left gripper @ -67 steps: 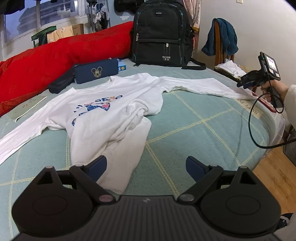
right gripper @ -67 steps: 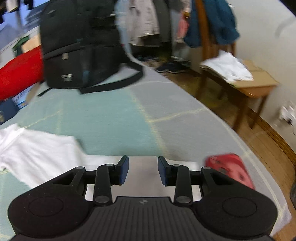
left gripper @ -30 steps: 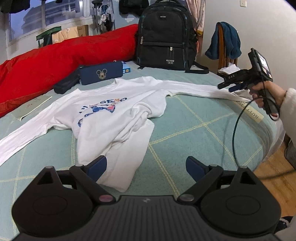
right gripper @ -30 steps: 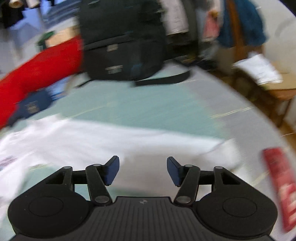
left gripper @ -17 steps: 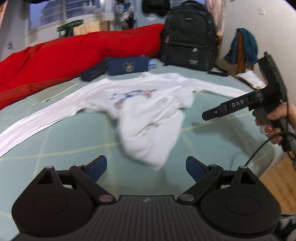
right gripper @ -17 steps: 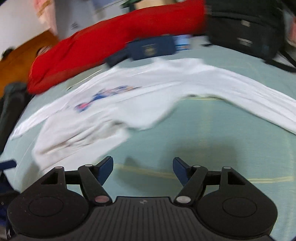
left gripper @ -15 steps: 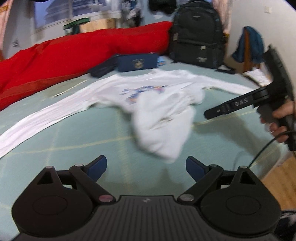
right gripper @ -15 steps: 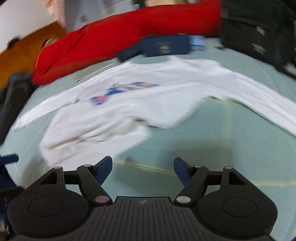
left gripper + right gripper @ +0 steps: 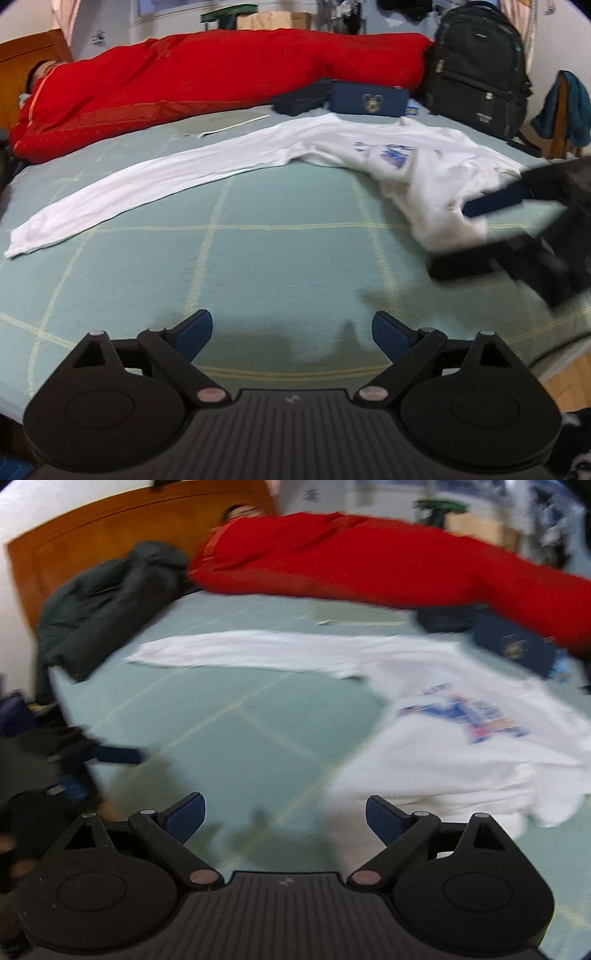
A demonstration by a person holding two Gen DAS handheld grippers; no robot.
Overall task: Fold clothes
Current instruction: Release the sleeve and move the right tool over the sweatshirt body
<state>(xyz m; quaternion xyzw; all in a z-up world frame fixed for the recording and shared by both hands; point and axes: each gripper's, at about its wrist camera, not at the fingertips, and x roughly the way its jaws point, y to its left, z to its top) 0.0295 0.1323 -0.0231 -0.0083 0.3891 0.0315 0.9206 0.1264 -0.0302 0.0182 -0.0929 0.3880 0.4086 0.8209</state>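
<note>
A: Left tool (image 9: 291,334) is spread wide, both blue pads apart with nothing between them, hovering over bare green bedspread near the front edge of the bed (image 9: 258,266).

B: And the right tool (image 9: 284,814)?

A: Same story, gaping, nothing gripped. Its right pad sits just over the bunched hem of the white long-sleeved shirt (image 9: 454,746), though whether it touches the cloth I can't tell; that view is smeared with blur.

B: I see the right tool from the left camera too (image 9: 535,221), a dark blurred shape at the right side of the bed, one blue finger reaching onto the shirt's crumpled lower part.

A: Right. And the left tool shows up at the left edge of the right camera's view (image 9: 92,757), low by the bed's front edge.

B: Where does the shirt lie overall?

A: The shirt (image 9: 406,162) lies across the middle of the bed, blue print facing up, body rumpled toward the right side. One sleeve runs out flat and long toward the left edge of the bed.

B: Behind it?

A: A navy pouch (image 9: 369,103) with a mouse emblem sits just beyond the collar, a darker pouch beside it. Then a long red quilt (image 9: 221,74) along the far edge, and a black backpack (image 9: 480,66) upright at the far right corner.

B: And the headboard end?

A: A dark green jacket (image 9: 107,602) is heaped against the wooden headboard (image 9: 110,528).
</note>
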